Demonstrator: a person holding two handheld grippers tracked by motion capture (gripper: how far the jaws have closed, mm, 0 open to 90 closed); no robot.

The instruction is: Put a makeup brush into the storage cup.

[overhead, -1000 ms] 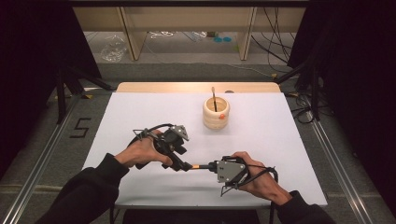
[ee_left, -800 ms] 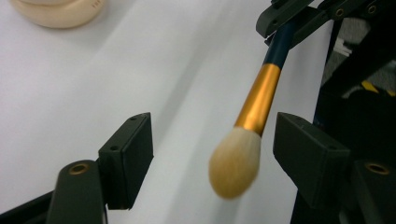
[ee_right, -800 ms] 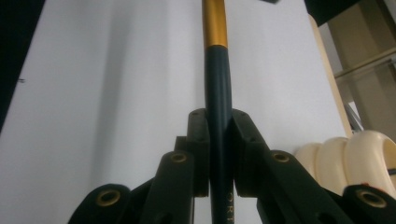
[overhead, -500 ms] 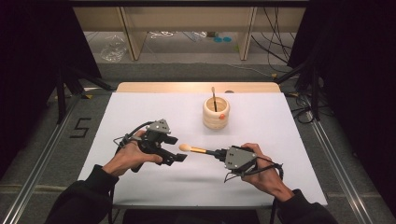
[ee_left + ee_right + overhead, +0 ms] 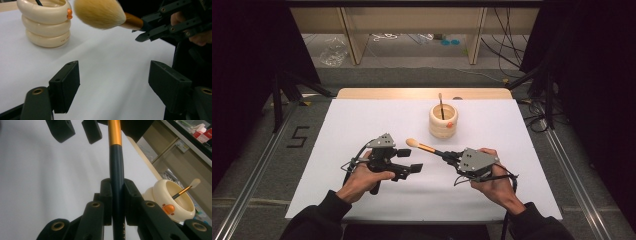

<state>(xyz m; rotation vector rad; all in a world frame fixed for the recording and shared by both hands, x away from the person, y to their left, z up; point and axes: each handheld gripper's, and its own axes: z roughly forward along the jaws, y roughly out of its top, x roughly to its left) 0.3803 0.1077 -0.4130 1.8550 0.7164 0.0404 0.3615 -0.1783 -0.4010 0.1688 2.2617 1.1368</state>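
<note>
The right gripper (image 5: 449, 157) is seen clamped tight on the dark handle of a makeup brush with a gold ferrule and a pale fluffy head (image 5: 422, 146); in the right gripper view the handle (image 5: 116, 170) is pinched between both pads, the brush (image 5: 116, 170) running straight out from the jaws. The brush head is held above the white table sheet (image 5: 362, 120), pointing left and far. The left gripper (image 5: 411, 161) is held spread wide with nothing between its jaws, just left of the brush head (image 5: 100, 13). A cream ribbed round holder with an orange spot (image 5: 443, 121) stands far of both grippers, with a thin second brush (image 5: 440, 104) standing in it. Bare sheet lies all around, and its near edge is close behind the hands.
</note>
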